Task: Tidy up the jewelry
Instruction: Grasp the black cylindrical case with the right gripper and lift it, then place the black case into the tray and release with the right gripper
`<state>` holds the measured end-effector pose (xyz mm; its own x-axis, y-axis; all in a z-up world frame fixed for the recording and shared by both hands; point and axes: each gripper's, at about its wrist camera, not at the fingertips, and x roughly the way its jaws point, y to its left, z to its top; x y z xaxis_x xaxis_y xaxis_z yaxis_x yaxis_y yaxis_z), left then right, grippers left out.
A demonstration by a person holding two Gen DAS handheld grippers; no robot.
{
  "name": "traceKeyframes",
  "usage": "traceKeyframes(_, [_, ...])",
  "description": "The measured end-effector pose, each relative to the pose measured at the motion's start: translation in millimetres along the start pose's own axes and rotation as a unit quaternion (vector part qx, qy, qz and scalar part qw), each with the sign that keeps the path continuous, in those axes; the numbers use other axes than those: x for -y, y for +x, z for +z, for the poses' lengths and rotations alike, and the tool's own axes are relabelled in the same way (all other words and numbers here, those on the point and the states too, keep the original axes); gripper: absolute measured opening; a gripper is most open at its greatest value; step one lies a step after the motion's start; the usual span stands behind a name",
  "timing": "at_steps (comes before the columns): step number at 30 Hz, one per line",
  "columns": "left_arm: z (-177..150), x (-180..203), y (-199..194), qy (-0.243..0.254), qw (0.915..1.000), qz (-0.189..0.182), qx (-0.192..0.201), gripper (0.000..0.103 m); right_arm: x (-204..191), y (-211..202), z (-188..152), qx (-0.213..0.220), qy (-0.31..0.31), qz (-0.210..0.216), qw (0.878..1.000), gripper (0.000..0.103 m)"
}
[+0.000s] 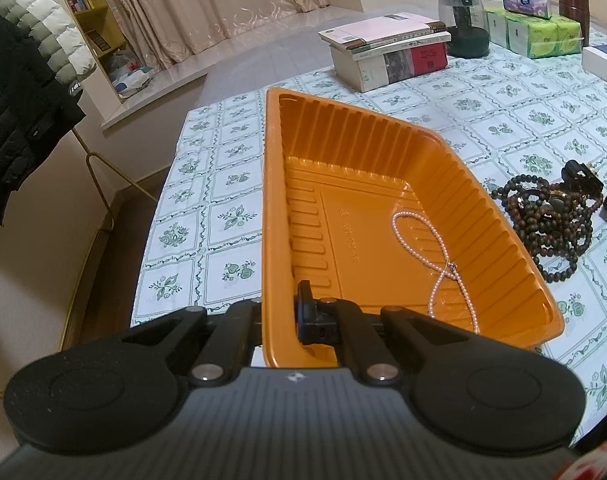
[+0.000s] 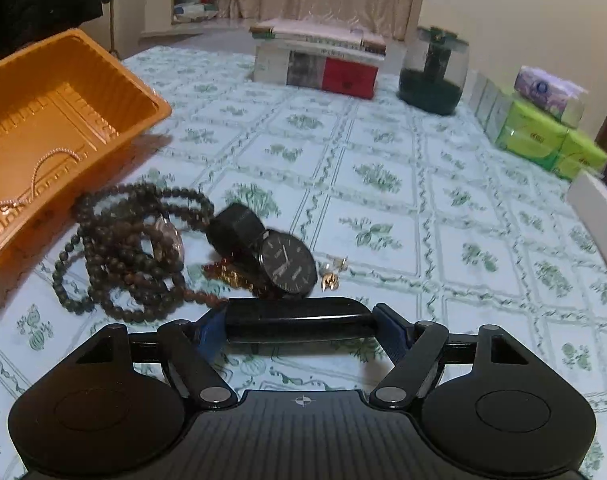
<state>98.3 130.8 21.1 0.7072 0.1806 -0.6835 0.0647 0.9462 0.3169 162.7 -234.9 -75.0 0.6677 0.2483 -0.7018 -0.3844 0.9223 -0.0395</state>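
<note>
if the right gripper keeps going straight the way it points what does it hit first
Most likely the black watch, lying on the tablecloth just ahead of the right gripper. A black bar-shaped thing already sits between its fingers, though whether the pads press on it is unclear.

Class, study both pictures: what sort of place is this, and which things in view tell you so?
Most likely a room in a home. A patterned tablecloth covers the table, with stacked books and tissue packs on it; curtains and a bookshelf stand behind.
</note>
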Motion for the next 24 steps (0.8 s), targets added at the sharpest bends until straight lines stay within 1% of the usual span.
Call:
traceKeyframes(4, [0,0,-1,0.003,1.0000,-0.001,0.001,0.003,-7,-15,13,0.020,0.002,0.002,1.000,0.076])
traceKeyframes(7, [1,1,-1,0.003,1.0000,-0.001,0.002,0.003,-16,-24,27,0.034,-0.003,0.015,0.999,0.076])
traceKeyframes(10, [0,1,-2,0.003,1.0000,-0.002,0.003,0.003,-32,-29,43,0.044,-0.011,0.038,0.998,0.076])
traceKeyframes(15, [-1,0,-3,0.003,1.0000,-0.003,0.004,0.003,-68,-31,64,0.057,-0.041,0.083,0.994,0.076])
traceKeyframes(24, [0,-1,-3,0.004,1.0000,-0.004,0.005,0.003,-130,-21,94,0.071,-0.104,0.159,0.979,0.076])
